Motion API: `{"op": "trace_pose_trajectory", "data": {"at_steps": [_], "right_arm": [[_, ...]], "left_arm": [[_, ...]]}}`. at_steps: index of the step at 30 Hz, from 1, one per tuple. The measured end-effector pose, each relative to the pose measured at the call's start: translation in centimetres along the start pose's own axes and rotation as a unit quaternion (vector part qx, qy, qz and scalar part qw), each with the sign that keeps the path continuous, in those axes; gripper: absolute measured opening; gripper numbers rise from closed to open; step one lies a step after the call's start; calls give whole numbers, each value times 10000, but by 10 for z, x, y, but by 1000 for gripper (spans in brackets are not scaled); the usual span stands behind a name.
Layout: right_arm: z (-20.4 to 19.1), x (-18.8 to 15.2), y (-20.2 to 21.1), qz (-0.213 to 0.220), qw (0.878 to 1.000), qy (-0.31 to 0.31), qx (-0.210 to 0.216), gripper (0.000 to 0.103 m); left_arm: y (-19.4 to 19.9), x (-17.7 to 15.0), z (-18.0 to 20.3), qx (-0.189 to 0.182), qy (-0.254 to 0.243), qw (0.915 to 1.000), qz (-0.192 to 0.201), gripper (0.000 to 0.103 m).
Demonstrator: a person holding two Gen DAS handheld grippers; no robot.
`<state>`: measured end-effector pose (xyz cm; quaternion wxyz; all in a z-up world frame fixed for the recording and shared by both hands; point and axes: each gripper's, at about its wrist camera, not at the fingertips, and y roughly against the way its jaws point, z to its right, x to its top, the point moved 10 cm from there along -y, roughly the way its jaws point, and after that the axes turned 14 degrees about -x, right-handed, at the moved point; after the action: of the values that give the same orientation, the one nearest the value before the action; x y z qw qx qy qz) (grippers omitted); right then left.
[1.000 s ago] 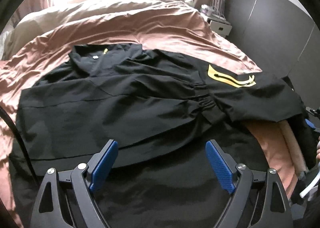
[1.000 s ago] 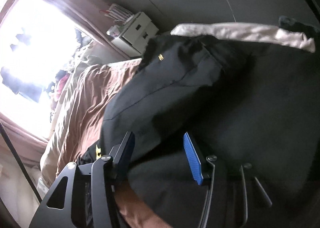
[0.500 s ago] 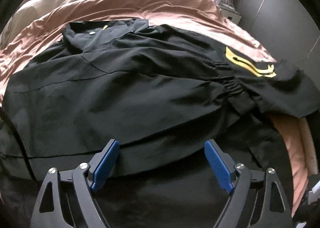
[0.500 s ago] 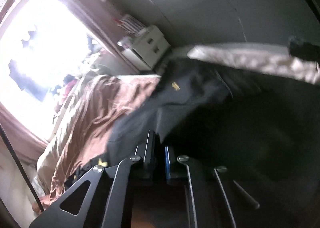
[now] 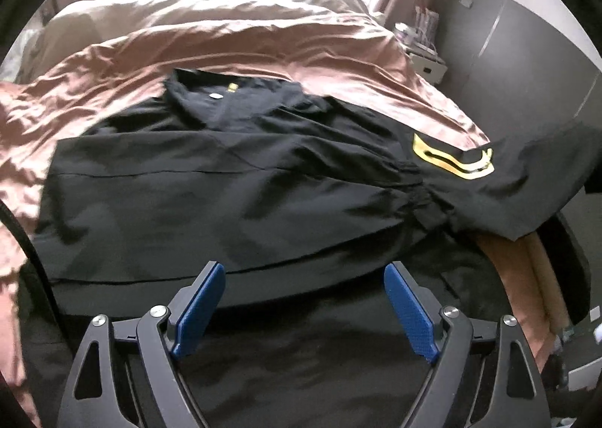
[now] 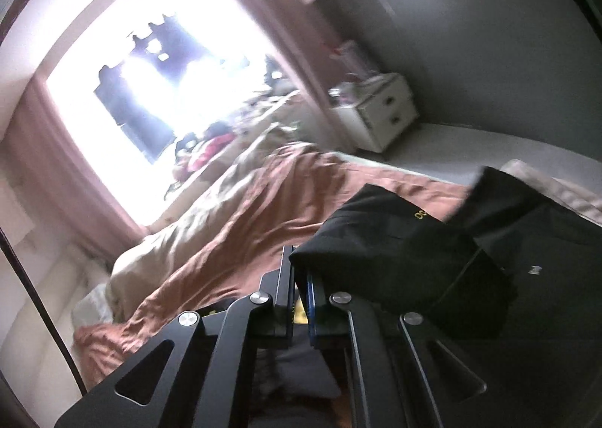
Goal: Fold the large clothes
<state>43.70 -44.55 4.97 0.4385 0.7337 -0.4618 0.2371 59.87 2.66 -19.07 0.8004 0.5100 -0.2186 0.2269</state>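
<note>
Garment (image 5: 210, 195): large, black, spread across the bed (image 5: 263, 40) on a pinkish-brown cover. Collar (image 5: 214, 97) lies at the far side with a small yellow tag and a pale button. One sleeve (image 5: 500, 183), carrying a yellow emblem (image 5: 451, 159), extends toward the bed's right edge and its end is raised off the cover. A horizontal fold edge runs across the near part of the cloth.

Left gripper (image 5: 303, 309): jaws spread wide, blue pads (image 5: 197, 309) visible, nothing between them. It hovers over the near hem; contact with the cloth cannot be judged.

Right gripper (image 6: 300, 300): jaws drawn together, pinching a bunched black fold of the garment (image 6: 395, 258), which drapes up and over the fingers. View is tilted and blurred.

Background: bright window (image 6: 150, 63), white nightstand (image 6: 380, 110) beside the bed, grey wall panels (image 5: 526, 63).
</note>
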Motion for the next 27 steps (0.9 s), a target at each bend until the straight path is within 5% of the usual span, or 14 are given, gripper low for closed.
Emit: {"op": "trace_pose_trajectory", "data": {"at_steps": [11, 18, 22, 27], "right_arm": [[-152, -42, 20, -139, 9931, 737, 903, 2], [-225, -90, -1, -480, 9845, 1088, 1287, 2], [-248, -102, -49, -729, 9790, 1208, 1474, 2], [-272, -161, -111, -1379, 9668, 1363, 1667, 2]], "left_arm": [[100, -8, -97, 485, 446, 9970, 394, 87], [152, -27, -157, 729, 767, 9926, 600, 87], [170, -38, -185, 841, 914, 9902, 632, 87], [187, -53, -214, 1021, 987, 9881, 591, 87]]}}
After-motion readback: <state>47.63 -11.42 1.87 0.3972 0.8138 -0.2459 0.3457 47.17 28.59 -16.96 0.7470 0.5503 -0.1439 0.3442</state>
